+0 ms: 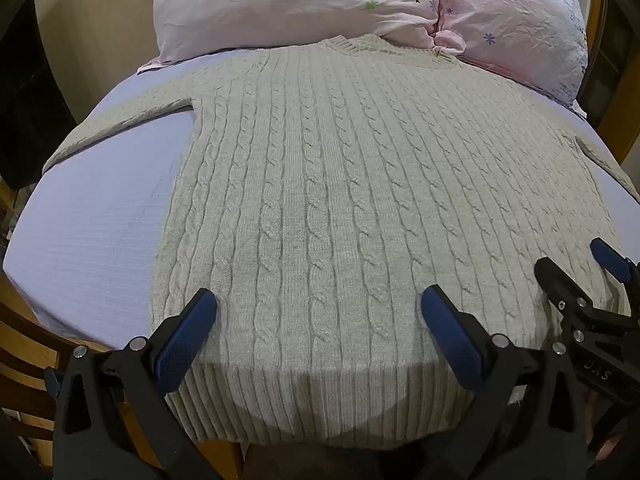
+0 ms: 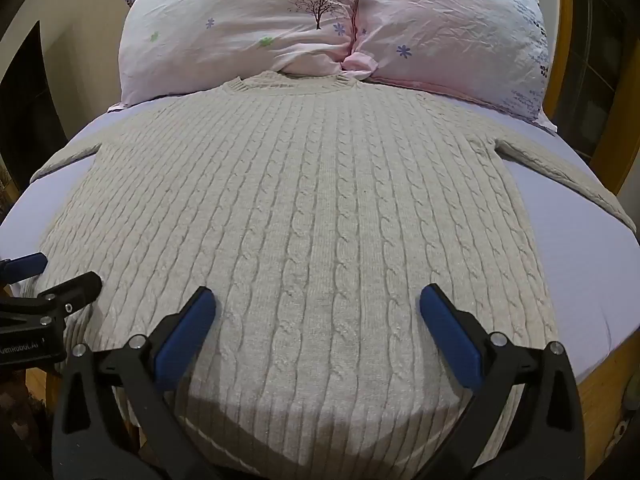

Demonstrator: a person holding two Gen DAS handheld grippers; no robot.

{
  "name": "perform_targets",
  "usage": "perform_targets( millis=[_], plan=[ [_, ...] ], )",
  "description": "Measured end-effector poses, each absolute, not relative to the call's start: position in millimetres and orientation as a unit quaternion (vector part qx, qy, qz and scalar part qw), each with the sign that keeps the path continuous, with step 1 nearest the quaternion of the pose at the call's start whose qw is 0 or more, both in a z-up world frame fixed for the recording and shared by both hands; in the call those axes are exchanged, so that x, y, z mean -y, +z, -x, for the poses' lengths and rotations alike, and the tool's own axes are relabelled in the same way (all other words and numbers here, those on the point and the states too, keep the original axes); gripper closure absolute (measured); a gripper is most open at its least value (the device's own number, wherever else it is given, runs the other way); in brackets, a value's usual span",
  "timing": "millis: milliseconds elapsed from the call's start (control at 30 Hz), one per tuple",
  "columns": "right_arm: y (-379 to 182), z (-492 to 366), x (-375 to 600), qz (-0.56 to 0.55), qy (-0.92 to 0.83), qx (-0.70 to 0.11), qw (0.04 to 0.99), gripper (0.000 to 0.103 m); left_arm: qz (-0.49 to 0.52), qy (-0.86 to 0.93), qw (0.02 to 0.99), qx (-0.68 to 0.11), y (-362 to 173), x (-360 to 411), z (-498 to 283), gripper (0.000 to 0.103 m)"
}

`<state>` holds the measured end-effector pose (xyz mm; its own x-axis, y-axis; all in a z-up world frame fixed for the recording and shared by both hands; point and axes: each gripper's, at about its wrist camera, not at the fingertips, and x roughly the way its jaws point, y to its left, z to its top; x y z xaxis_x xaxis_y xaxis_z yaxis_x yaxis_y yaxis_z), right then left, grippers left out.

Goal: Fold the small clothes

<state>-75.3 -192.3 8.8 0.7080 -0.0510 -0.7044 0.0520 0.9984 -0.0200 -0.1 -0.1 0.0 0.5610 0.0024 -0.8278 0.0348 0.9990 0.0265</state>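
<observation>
A cream cable-knit sweater (image 1: 320, 184) lies flat on the bed, collar at the far end, ribbed hem near me, sleeves spread to both sides. It also fills the right wrist view (image 2: 312, 216). My left gripper (image 1: 318, 312) is open and empty, just above the lower left part of the sweater near the hem. My right gripper (image 2: 318, 312) is open and empty above the lower right part. The right gripper also shows at the right edge of the left wrist view (image 1: 576, 264), and the left gripper at the left edge of the right wrist view (image 2: 64, 270).
The sweater lies on a pale lilac sheet (image 1: 92, 220). Two pink floral pillows (image 2: 248, 32) lie behind the collar. A wooden bed frame (image 2: 600, 396) borders the mattress on the near and right sides.
</observation>
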Motion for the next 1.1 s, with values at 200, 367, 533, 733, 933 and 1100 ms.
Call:
perform_targets(
  millis=[200,367,533,733,933,1100],
  plan=[
    [8.5,75.3,192.5,0.000,-0.028,-0.381,0.924,0.002,-0.019,-0.010,0.883,-0.468,0.1,0.0,0.0,0.001],
    [8.4,75.6,192.7,0.000,-0.028,-0.380,0.925,0.002,-0.019,-0.010,0.884,-0.467,0.2,0.0,0.1,0.001],
    [8.5,76.2,193.2,0.000,-0.028,-0.379,0.925,0.002,-0.019,-0.010,0.884,-0.467,0.2,0.0,0.1,0.001],
    [9.0,76.3,193.9,-0.001,-0.028,-0.378,0.925,0.002,-0.019,-0.010,0.884,-0.466,0.2,0.0,0.1,0.001],
    [8.6,76.9,194.3,-0.001,-0.028,-0.378,0.925,0.002,-0.019,-0.010,0.885,-0.466,0.3,0.0,0.1,0.001],
    [8.4,77.2,194.6,-0.001,-0.028,-0.377,0.926,0.002,-0.019,-0.010,0.885,-0.466,0.3,0.0,0.2,0.001]
  ],
)
